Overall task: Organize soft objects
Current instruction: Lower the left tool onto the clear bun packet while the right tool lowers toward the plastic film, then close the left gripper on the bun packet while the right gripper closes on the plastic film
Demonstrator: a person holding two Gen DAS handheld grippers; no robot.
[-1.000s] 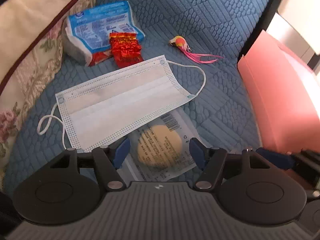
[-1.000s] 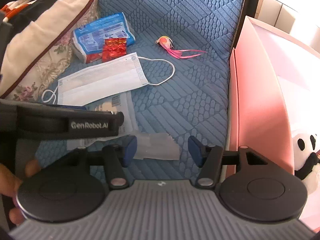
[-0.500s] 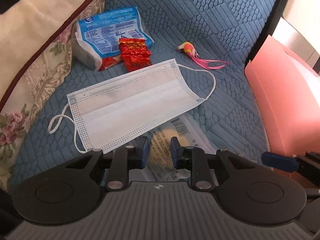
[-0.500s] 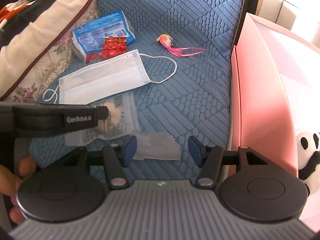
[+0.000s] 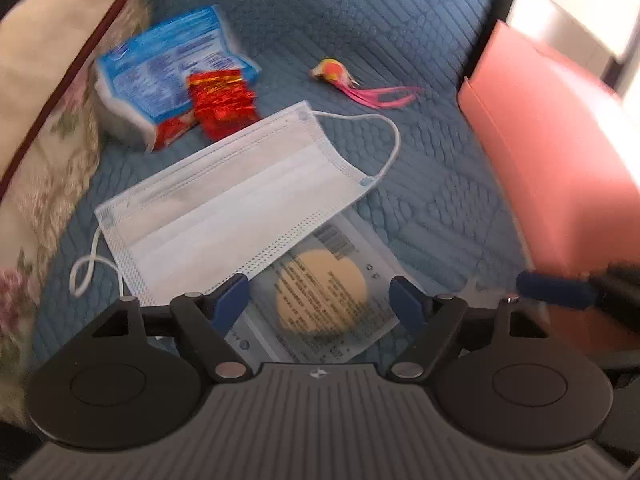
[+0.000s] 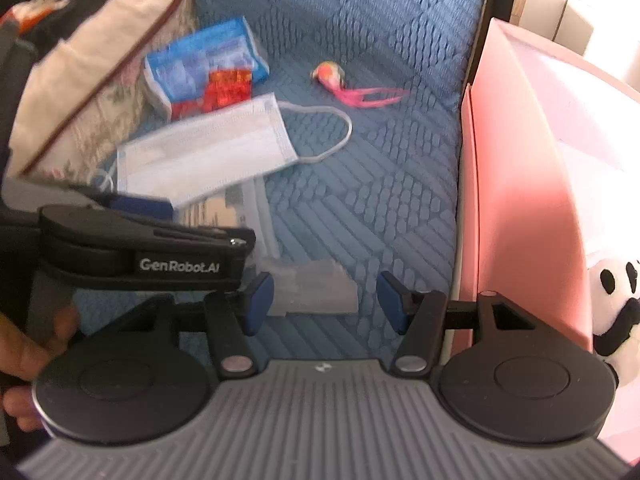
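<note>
A white face mask [image 5: 236,200] lies on the blue quilted cushion [image 5: 420,184] and partly covers a clear packet with a tan round puff [image 5: 320,292]. My left gripper [image 5: 320,304] is open, its blue pads either side of the packet's near end. My right gripper [image 6: 324,300] is open and empty above a small clear plastic scrap [image 6: 320,288]. The mask also shows in the right wrist view [image 6: 208,156]. A blue tissue pack [image 5: 168,68], a red foil packet [image 5: 220,100] and a small pink tasselled toy [image 5: 344,76] lie further back.
A pink open bin [image 6: 528,184] stands at the right edge of the cushion, with a panda plush [image 6: 616,304] inside. A floral pillow [image 5: 44,120] bounds the left side. The left gripper body [image 6: 136,248] crosses the right wrist view.
My left gripper shut half a second ago and has opened again around the puff packet. Both views have shifted a little and are blurred by motion. My right gripper stays open.
</note>
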